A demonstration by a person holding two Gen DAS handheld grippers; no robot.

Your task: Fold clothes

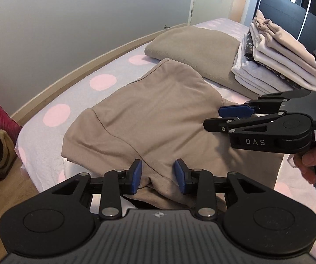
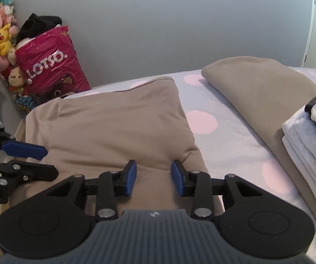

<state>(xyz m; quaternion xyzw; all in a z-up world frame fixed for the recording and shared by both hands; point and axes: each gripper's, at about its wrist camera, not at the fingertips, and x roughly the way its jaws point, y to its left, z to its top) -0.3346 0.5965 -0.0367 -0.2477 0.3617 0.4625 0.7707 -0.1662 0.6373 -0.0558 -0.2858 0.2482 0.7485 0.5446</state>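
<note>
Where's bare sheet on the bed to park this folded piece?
Free: the dotted sheet strip between the tan garment and the folded tan blanket; also the strip between the garment and the wooden bed rail. Crowded: the folded stack sits on the blanket's near side, and the left gripper and right gripper hang open over the garment.

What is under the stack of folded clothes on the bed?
The stack of folded clothes rests partly on the folded tan blanket and partly on the polka-dot sheet. Anything directly beneath the stack is hidden.
</note>
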